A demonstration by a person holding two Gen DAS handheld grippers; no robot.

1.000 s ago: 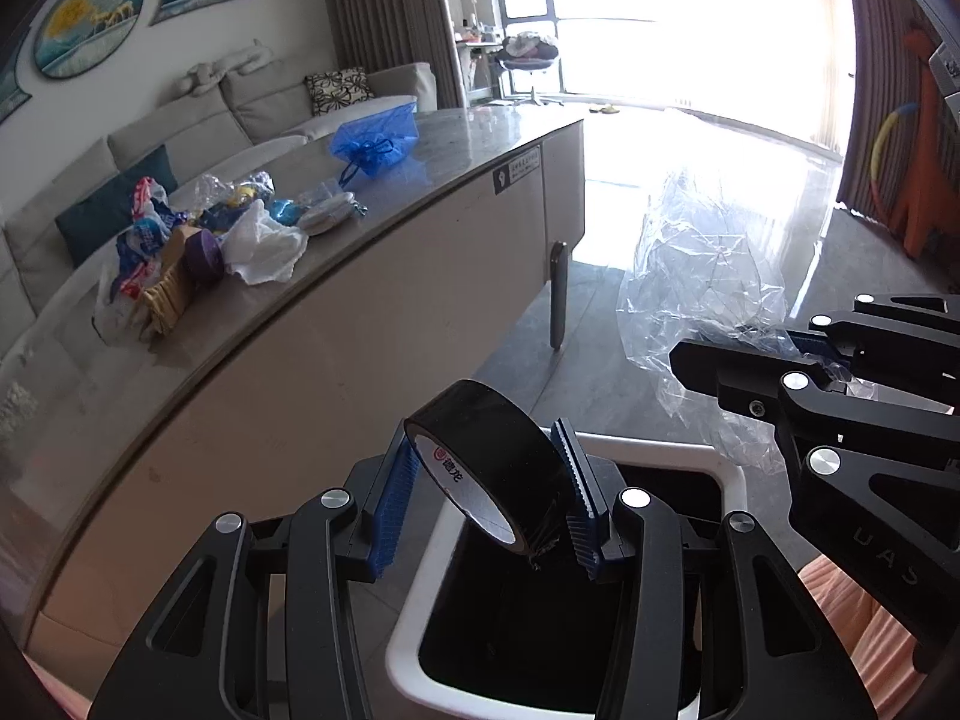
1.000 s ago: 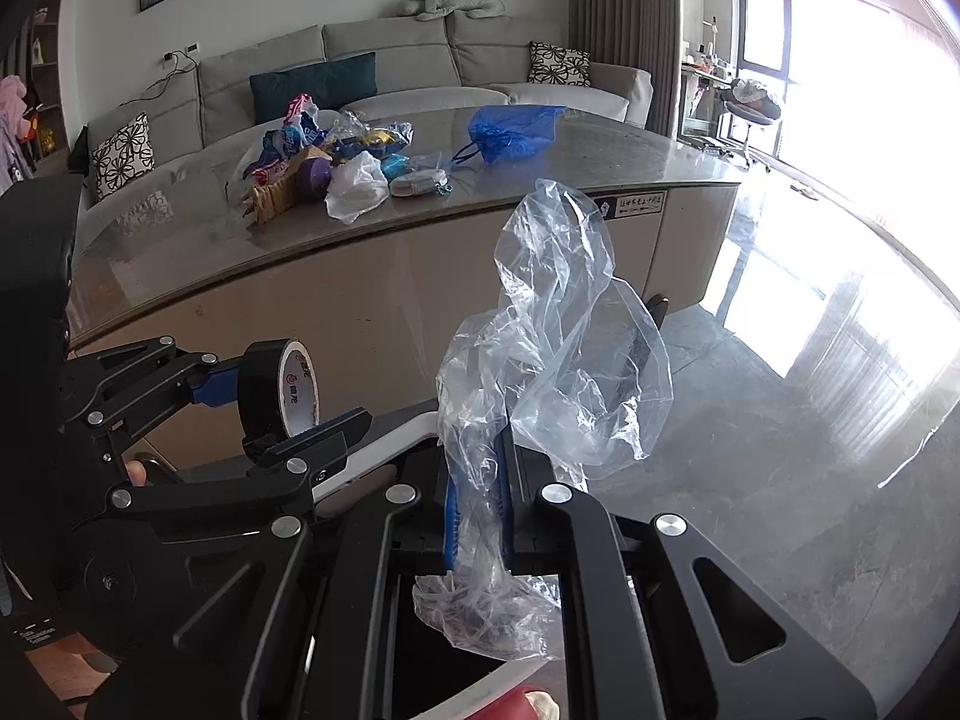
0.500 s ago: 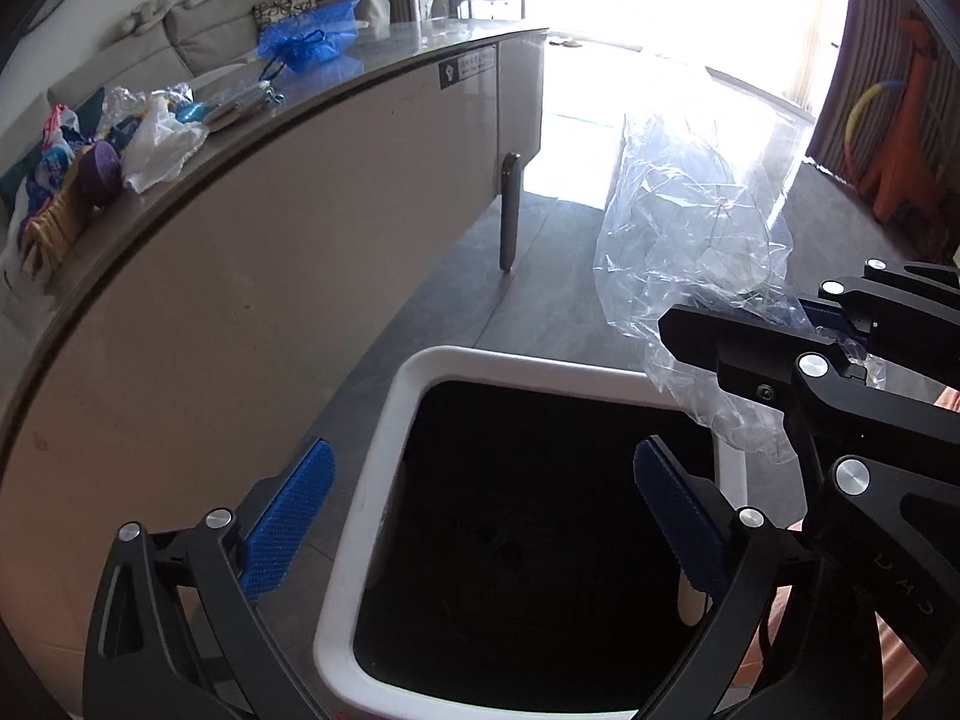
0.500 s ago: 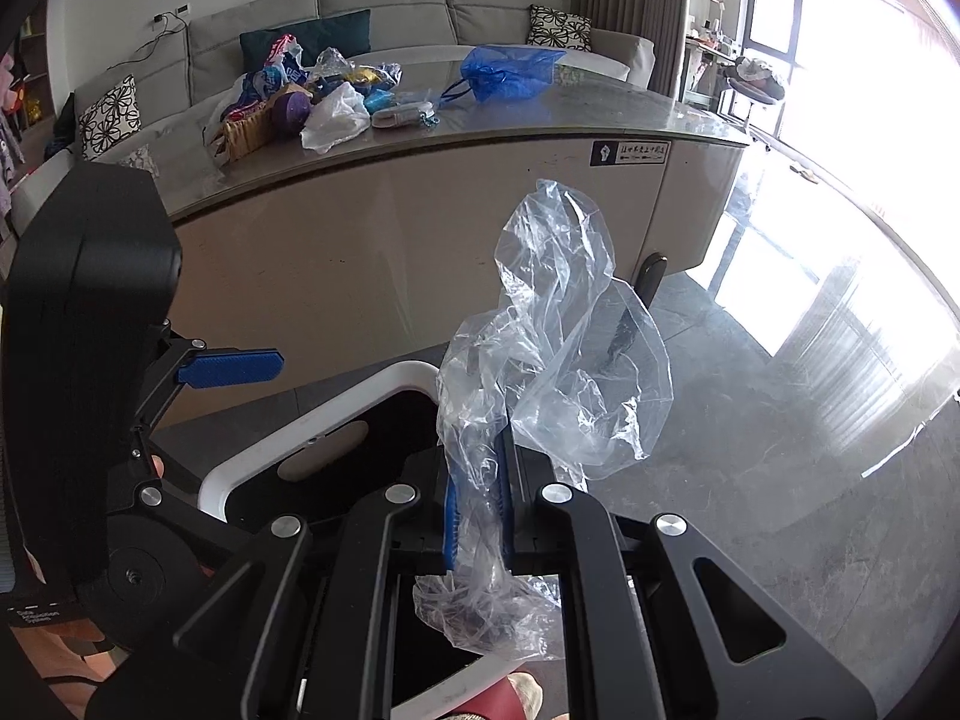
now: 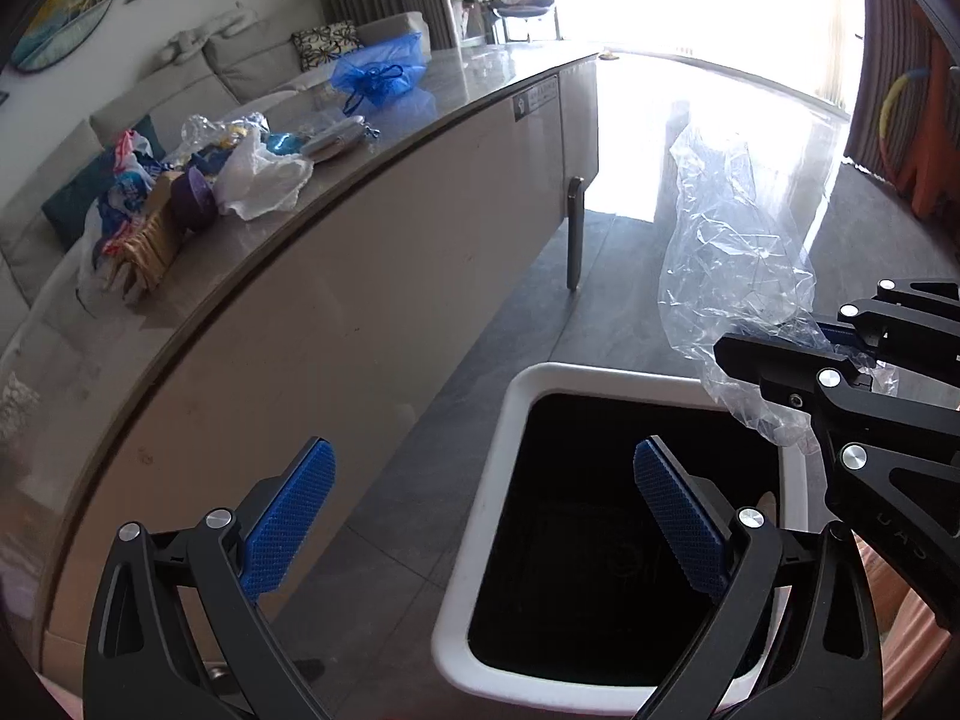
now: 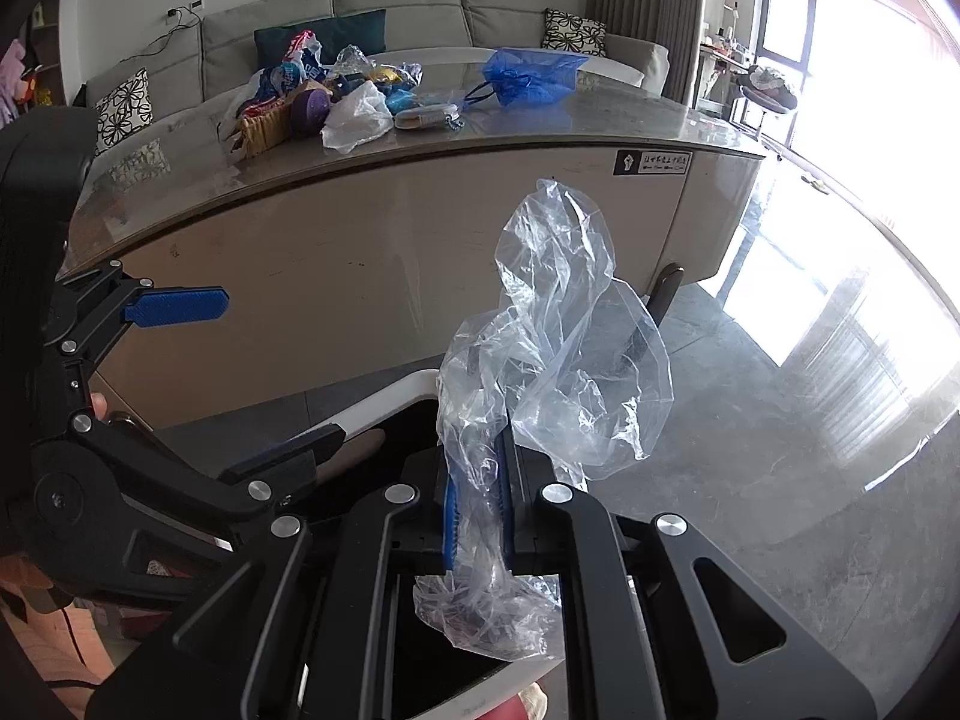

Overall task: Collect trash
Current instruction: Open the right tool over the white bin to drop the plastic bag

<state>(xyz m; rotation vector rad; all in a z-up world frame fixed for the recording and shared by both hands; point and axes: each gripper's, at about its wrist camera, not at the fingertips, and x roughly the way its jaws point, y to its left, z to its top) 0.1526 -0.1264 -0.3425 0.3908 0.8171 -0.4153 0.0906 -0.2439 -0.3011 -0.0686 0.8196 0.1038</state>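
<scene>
Pinching clear plastic bag point(image 6: 540, 372), right gripper point(image 6: 477, 510) (left gripper point(image 5: 480, 516) gaping, empty) over bin point(image 5: 510, 420).

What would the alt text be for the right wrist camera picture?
The right hand-held gripper is clamped on a crumpled clear plastic bag above a white-rimmed trash bin. To its left the left hand-held gripper stands open and empty. Behind them, a long counter holds a pile of trash and a blue bag.
</scene>
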